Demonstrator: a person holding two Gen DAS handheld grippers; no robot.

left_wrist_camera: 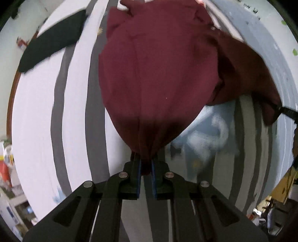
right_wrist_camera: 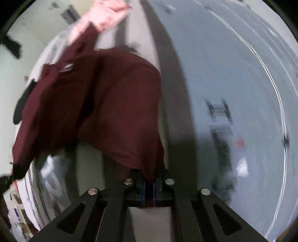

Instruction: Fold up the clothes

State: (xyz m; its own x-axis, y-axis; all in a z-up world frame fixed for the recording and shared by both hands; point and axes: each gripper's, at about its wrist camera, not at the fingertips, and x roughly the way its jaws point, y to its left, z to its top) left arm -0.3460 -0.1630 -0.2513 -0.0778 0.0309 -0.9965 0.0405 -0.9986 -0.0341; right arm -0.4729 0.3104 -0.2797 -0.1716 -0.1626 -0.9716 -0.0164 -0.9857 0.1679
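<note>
At the far left of the left wrist view a black garment (left_wrist_camera: 52, 40) lies flat on the striped surface (left_wrist_camera: 37, 115), apparently already laid aside, though whether it is folded is unclear. Right of it, the maroon garment (left_wrist_camera: 154, 74) hangs in the air above the stripes, bunched into the left gripper (left_wrist_camera: 146, 167), whose fingers are clamped on a gathered edge. Further right the cloth stretches out to a second held corner near the frame's edge, where a dark shape that may be the other gripper is cut off.

In the right wrist view the same maroon garment (right_wrist_camera: 104, 104) drapes from left to centre, its edge pinched between the closed fingers of the right gripper (right_wrist_camera: 149, 184). A pale pink piece of cloth (right_wrist_camera: 106, 14) shows blurred at the top.

By my judgement the fold is barely begun: the garment is lifted by two points, not yet spread flat, and every fold remains.

Strong blur hides the garment's shape; sleeves and collar cannot be told apart, and the pale blue patch (left_wrist_camera: 204, 134) beneath it is unreadable.
</note>
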